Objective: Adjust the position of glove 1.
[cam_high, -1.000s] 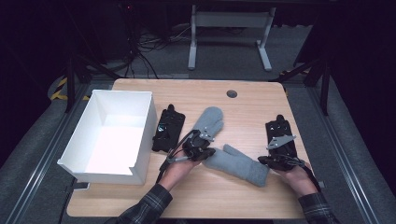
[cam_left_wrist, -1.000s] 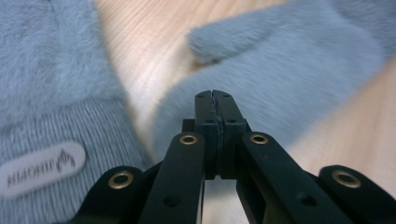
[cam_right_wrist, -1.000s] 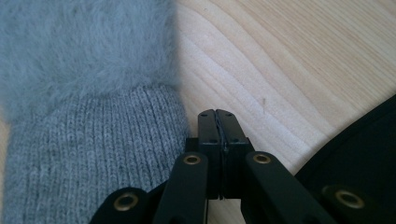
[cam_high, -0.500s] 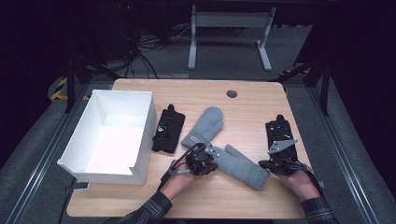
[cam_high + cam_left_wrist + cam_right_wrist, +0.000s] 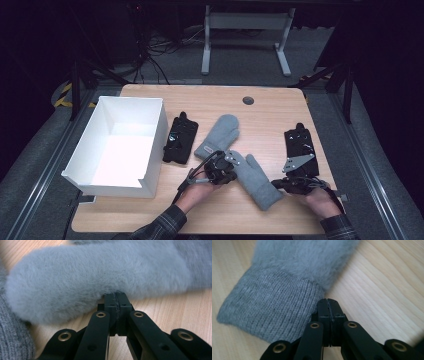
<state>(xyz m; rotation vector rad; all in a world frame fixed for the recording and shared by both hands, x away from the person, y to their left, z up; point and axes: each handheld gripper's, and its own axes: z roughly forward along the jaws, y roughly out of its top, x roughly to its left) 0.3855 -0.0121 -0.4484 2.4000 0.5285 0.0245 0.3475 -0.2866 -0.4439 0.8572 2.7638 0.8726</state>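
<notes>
Left tool (image 5: 226,169) nearer; mitten (image 5: 255,182) shifted right

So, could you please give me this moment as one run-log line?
left gripper: jaws shut at near mitten's fuzzy edge | right gripper: jaws shut at its knit cuff | far mitten: flat on table, untouched

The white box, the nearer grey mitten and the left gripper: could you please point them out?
white box (image 5: 90,131), high view, left wall.
nearer grey mitten (image 5: 257,182), high view, palm.
left gripper (image 5: 229,170), high view, jaw tips.

Bare tabletop (image 5: 265,107) beyond mittens (image 5: 220,134)
</notes>
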